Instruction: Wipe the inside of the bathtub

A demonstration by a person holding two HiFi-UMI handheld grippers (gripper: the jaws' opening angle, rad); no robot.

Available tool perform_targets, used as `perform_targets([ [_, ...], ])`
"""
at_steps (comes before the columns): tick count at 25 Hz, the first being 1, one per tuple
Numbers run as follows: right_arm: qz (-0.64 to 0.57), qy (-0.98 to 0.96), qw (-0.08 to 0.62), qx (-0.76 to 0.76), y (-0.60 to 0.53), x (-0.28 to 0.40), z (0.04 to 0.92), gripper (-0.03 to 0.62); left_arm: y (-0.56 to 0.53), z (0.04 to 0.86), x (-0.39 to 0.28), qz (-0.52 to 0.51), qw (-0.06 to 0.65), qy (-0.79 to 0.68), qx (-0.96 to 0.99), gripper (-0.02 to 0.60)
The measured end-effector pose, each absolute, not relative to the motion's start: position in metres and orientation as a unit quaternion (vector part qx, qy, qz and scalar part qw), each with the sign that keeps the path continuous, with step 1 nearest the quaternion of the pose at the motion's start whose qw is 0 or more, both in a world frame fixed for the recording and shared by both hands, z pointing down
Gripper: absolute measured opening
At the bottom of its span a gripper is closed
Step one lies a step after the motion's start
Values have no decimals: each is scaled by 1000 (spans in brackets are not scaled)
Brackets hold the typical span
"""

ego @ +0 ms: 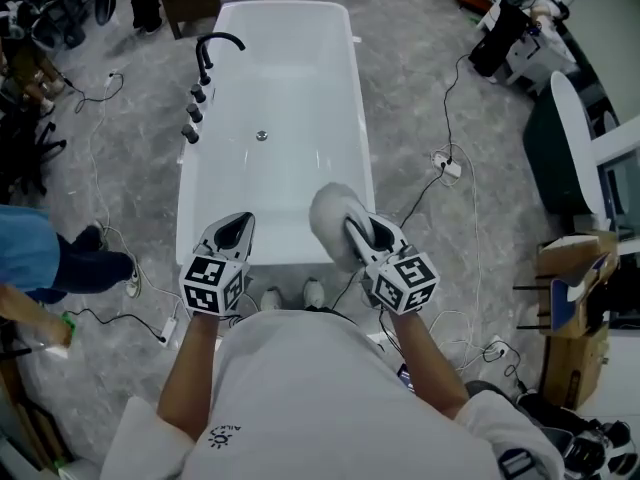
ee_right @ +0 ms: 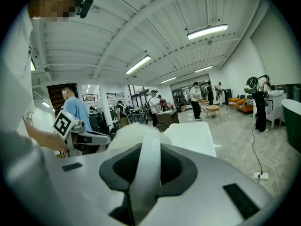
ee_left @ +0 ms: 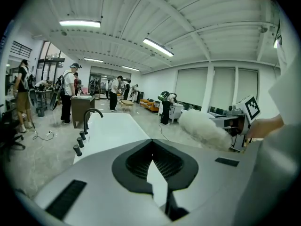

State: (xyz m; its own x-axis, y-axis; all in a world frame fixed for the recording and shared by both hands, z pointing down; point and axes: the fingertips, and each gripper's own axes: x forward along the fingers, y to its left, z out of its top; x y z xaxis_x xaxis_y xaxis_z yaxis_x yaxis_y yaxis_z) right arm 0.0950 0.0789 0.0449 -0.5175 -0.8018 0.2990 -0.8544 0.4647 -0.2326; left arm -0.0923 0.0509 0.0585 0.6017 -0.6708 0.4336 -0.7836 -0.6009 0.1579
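While hovering at the 6 o'clock end of the bathtub [ego: 285,88], just above its near rim, clamps the right claw [ego: 358,236] hard on the white strap [ee_right: 143,173] of a fluffy white mitt [ego: 330,218]. Shows, in the right gripper view, that band pinched between the pads and the fluff bulging beyond toward 12 o'clock. Puts the left claw [ego: 238,230] near the rim at 7 o'clock, pressed together on nothing, checked in the left gripper view. Sits apart from the right claw, with the mitt off at 3 o'clock of it. Appears to have no mitt contact with the inner surface yet. Has the drain [ego: 262,136] mid-basin and the black faucet [ego: 212,50] on the rim at 10 o'clock. Judged as the approach step, wiping not begun. Calls next for lowering the mitt past the near rim, pressing the fluff flat on the basin floor or wall, then sweeping toward 12 o'clock. Should steer round the drain and stop short of the faucet. Probably needs the left claw only for balance. Worth minding the cables [ego: 470,218] on the floor at 3 o'clock and the bystander [ego: 25,253] at 9 o'clock.
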Motion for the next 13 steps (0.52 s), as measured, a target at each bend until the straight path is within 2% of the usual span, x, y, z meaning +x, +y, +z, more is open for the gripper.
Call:
perform_targets([
  [13, 172, -849, 81, 493, 75, 92, 43, 94, 46, 56, -88, 161, 169, -401, 886, 9],
])
